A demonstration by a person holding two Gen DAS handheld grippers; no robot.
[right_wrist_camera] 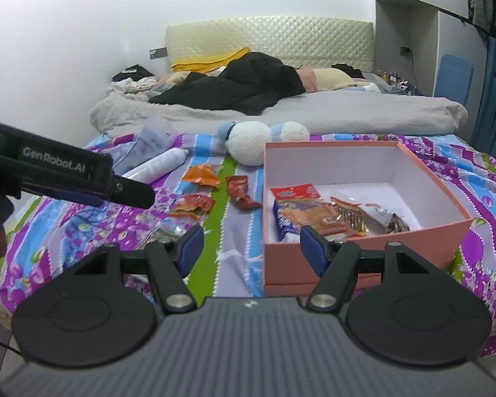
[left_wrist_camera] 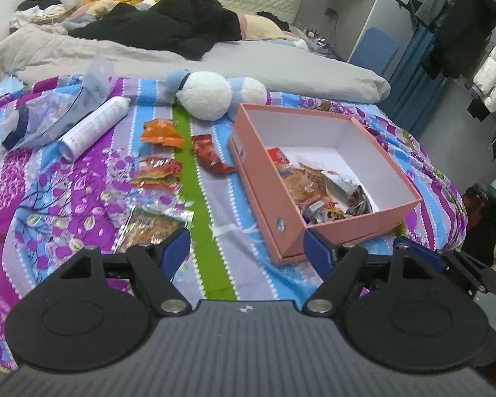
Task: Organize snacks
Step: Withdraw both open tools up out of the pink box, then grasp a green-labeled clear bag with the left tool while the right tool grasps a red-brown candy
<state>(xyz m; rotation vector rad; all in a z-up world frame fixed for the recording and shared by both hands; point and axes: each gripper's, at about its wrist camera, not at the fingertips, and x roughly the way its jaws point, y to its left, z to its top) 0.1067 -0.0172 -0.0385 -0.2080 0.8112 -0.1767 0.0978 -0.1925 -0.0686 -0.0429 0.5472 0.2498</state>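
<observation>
An open pink box [left_wrist_camera: 264, 178] sits on the patterned bedspread, with several snack packets [left_wrist_camera: 314, 185] lying inside. To its left lie loose packets: an orange one [left_wrist_camera: 162, 134], a red one [left_wrist_camera: 210, 154], a red-orange one [left_wrist_camera: 158, 172] and a clear green-edged one [left_wrist_camera: 155, 228]. My left gripper [left_wrist_camera: 246, 248] hangs open above the bedspread near the box's front corner, nothing between its fingers. The right wrist view shows the box [right_wrist_camera: 287, 264] and its packets [right_wrist_camera: 330, 215] head-on. My right gripper [right_wrist_camera: 251, 244] is open and empty before the box's left front corner. The left tool's fingers [right_wrist_camera: 132, 193] reach in from the left.
A white spray can [left_wrist_camera: 92, 125] and a crumpled clear bag [left_wrist_camera: 49, 115] lie at the far left. A white and blue plush toy [left_wrist_camera: 208, 96] rests behind the box. A grey duvet [left_wrist_camera: 248, 59] and black clothes [left_wrist_camera: 168, 23] cover the far bed. Hanging clothes [left_wrist_camera: 463, 33] stand right.
</observation>
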